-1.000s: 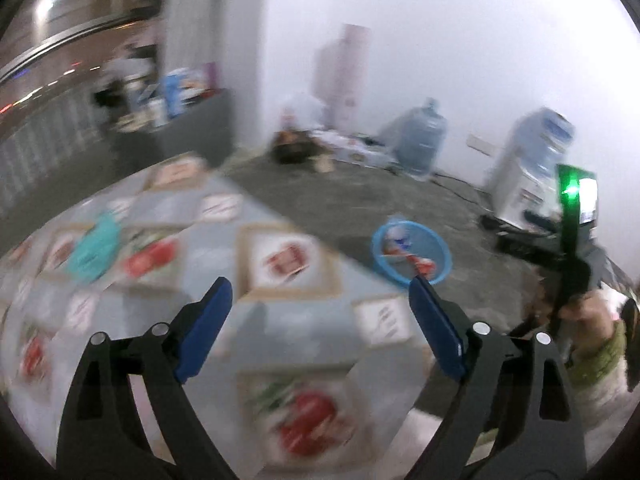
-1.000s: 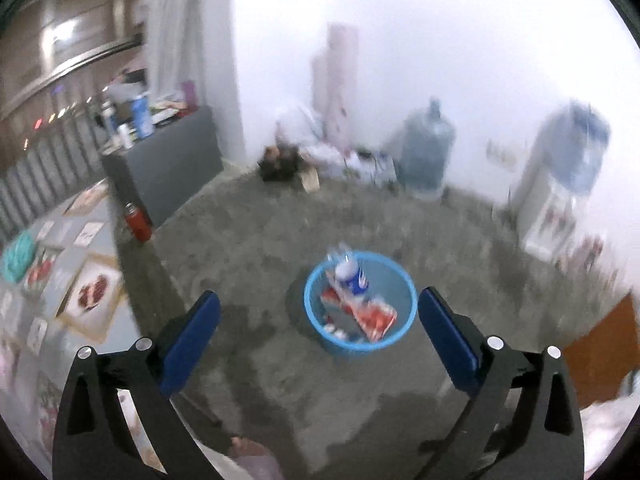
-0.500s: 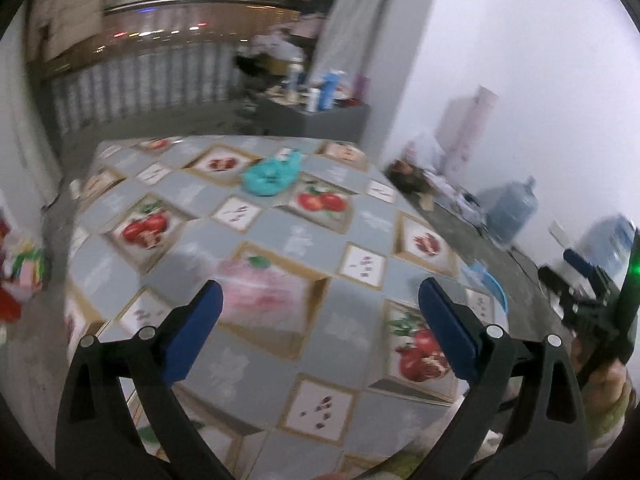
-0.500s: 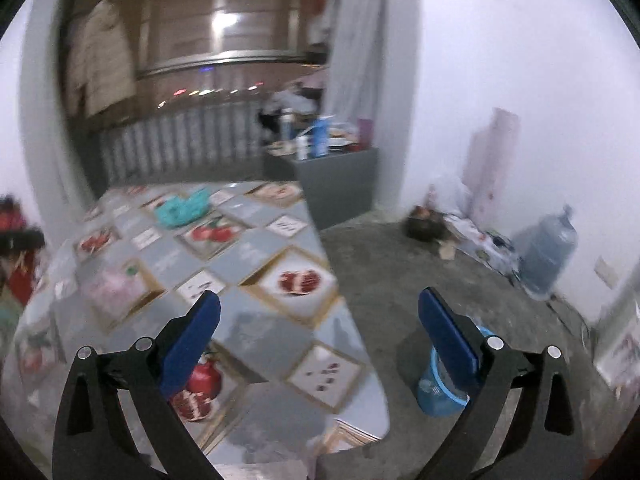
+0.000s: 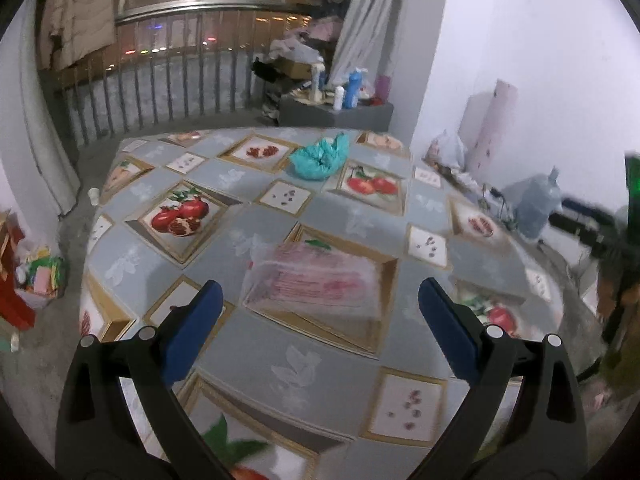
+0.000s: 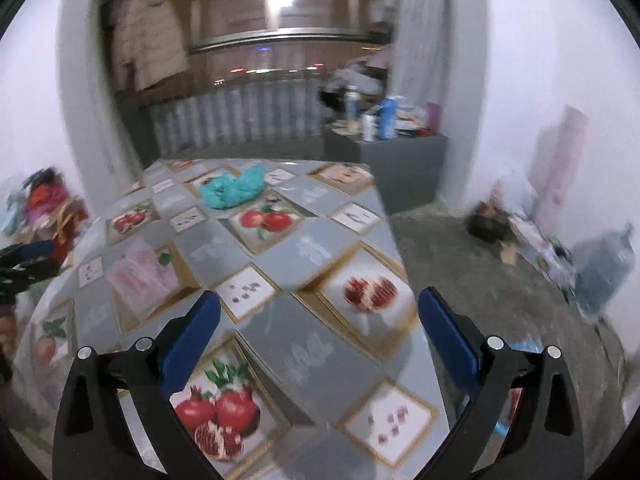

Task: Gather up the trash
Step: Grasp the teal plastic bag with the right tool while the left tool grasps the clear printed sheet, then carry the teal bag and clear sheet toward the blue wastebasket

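Left wrist view: left hand-held gripper [image 5: 318,314] wide, empty, over fruit-print surface [image 5: 280,364]; clear pinkish plastic wrapper [image 5: 316,280] lies just ahead, crumpled teal plastic bag [image 5: 320,157] farther back. Right hand-held gripper [image 6: 320,320] wide, empty.

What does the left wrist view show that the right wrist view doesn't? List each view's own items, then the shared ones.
Left wrist only: the left gripper open, and a small white cup on the floor. Right wrist only: the right gripper open, and a blue basket edge behind its finger. Both: the fruit-print table, teal bag, clear pink wrapper and water jug.
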`<state>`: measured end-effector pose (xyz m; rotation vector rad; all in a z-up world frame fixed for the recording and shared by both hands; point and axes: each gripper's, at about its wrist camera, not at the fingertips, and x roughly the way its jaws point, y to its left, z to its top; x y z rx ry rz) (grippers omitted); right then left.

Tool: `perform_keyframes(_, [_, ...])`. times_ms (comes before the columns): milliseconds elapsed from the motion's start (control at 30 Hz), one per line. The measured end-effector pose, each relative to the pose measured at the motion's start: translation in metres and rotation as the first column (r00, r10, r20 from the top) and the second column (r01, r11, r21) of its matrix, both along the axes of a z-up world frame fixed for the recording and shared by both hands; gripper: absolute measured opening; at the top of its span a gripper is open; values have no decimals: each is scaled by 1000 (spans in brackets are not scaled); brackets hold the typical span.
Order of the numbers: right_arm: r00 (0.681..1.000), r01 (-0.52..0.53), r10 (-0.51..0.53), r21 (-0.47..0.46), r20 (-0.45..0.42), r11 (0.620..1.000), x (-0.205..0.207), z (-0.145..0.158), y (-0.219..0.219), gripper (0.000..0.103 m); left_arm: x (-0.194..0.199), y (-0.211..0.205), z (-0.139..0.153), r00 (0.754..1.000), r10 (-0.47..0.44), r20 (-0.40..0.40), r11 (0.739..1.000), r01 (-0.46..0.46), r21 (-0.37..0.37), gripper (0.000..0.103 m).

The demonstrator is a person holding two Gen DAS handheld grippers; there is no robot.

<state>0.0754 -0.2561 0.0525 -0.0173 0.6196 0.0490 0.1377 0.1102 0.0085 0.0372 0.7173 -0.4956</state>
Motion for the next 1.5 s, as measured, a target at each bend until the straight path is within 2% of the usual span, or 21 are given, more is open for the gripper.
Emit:
perform_keyframes(67, [998, -70, 70, 9, 0, 997, 18, 2, 1, 96, 15, 0, -10, 1000, -17, -24, 1000, 17, 1, 94])
perform_keyframes(200, [976, -211, 214, 56, -50, 976, 81, -3, 5, 96, 48, 2, -32, 996, -23, -87, 999, 25, 26, 94])
perform_keyframes(233, [972, -220, 225, 76, -70, 973, 97, -5, 4, 96, 56, 1, -38, 994, -19, -104, 999, 23, 39, 92])
perform_keyframes(267, [967, -228, 238, 108, -92, 968, 116, -7, 5, 96, 64, 1, -44, 993, -15, -119, 999, 21, 47, 85])
perform_keyframes(433, [952, -223, 271, 280, -145, 934, 200, -22, 9, 93, 87, -5, -72, 978, -9, -208, 997, 25, 74, 68])
perform_keyframes(467, [951, -210, 266, 305, -157, 929, 216, -26, 11, 92, 86, -9, -72, 985, -12, -171, 995, 29, 97, 67])
perform_keyframes(567, [947, -170, 255, 371, -193, 913, 258, -39, 17, 90, 89, -20, -77, 991, -9, -136, 982, 35, 188, 62])
perform_keyframes(633, [946, -132, 236, 401, -222, 906, 289, -51, 20, 88, 91, -22, -78, 992, -9, -125, 980, 34, 198, 59])
perform_keyframes(700, [942, -96, 221, 430, -252, 898, 309, -60, 22, 84, 96, -20, -77, 993, 8, -120, 980, 16, 200, 52])
perform_keyframes(867, [927, -26, 206, 494, -313, 869, 349, -86, 29, 68, 111, -10, -75, 992, 58, -113, 979, -34, 202, 11])
perform_keyframes(933, [919, -7, 205, 507, -336, 862, 359, -94, 32, 60, 117, -6, -74, 991, 72, -109, 976, -47, 215, 0])
perform_keyframes(967, [914, -1, 209, 513, -347, 859, 362, -98, 34, 51, 122, -4, -73, 991, 73, -111, 977, -49, 210, 0])
perform_keyframes(1000, [913, -1, 211, 517, -349, 856, 364, -101, 34, 48, 124, -2, -73, 991, 76, -114, 978, -52, 203, 0])
perform_keyframes(1067, [912, 0, 213, 520, -350, 854, 364, -101, 35, 28, 129, 1, -73, 990, 90, -113, 978, -66, 198, 0])
perform_keyframes(1267, [914, -27, 207, 458, -348, 889, 334, -84, 25, 20, 129, 3, -73, 986, 105, -127, 982, -83, 168, 0])
perform_keyframes(1367, [912, -38, 205, 425, -354, 904, 305, -77, 13, 19, 122, 5, -73, 985, 100, -138, 985, -78, 153, 0])
perform_keyframes(1500, [906, -18, 194, 424, -376, 905, 246, -74, -11, 19, 104, 3, -72, 985, 92, -147, 987, -71, 146, 0])
